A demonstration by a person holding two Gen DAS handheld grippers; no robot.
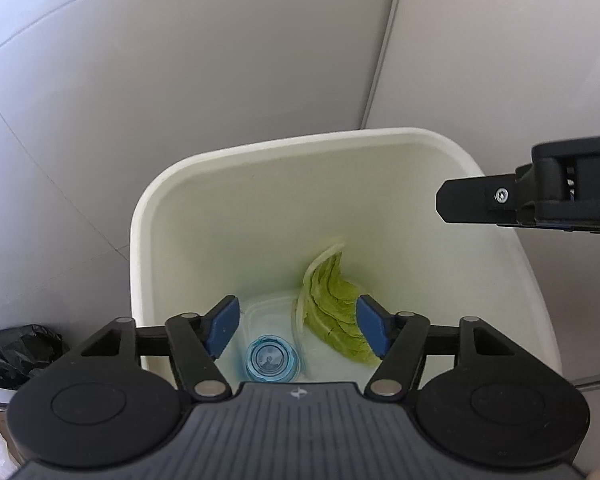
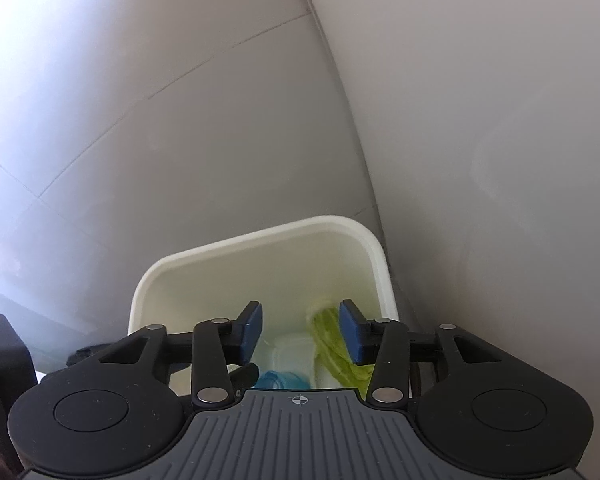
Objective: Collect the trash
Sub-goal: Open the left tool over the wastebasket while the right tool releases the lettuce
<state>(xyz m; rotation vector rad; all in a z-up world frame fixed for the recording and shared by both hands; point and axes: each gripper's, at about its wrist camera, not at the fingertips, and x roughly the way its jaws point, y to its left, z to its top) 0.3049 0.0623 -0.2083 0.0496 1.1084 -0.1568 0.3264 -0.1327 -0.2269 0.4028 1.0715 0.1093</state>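
A cream trash bin point(image 1: 140, 248) stands on the floor against a wall; it also shows in the right wrist view point(image 2: 140, 300). Inside lie a green cabbage leaf point(image 1: 332, 304), a clear plastic container point(image 1: 268, 312) and a blue-tinted bottle point(image 1: 270, 360). My left gripper point(image 1: 296, 328) hangs open and empty above the bin's mouth. My right gripper point(image 2: 300, 332) is open and empty over the same bin; one of its fingers point(image 1: 480, 200) reaches in from the right in the left wrist view. The leaf point(image 2: 336, 352), container point(image 2: 292, 352) and bottle point(image 2: 280, 380) show between its blue pads.
A black trash bag point(image 1: 16, 352) sits in another bin at the lower left. Grey tiled floor point(image 1: 180, 80) lies beyond the bin, and a pale wall point(image 1: 500, 60) rises to the right. Part of the left gripper's body point(image 2: 0, 360) shows at the right wrist view's left edge.
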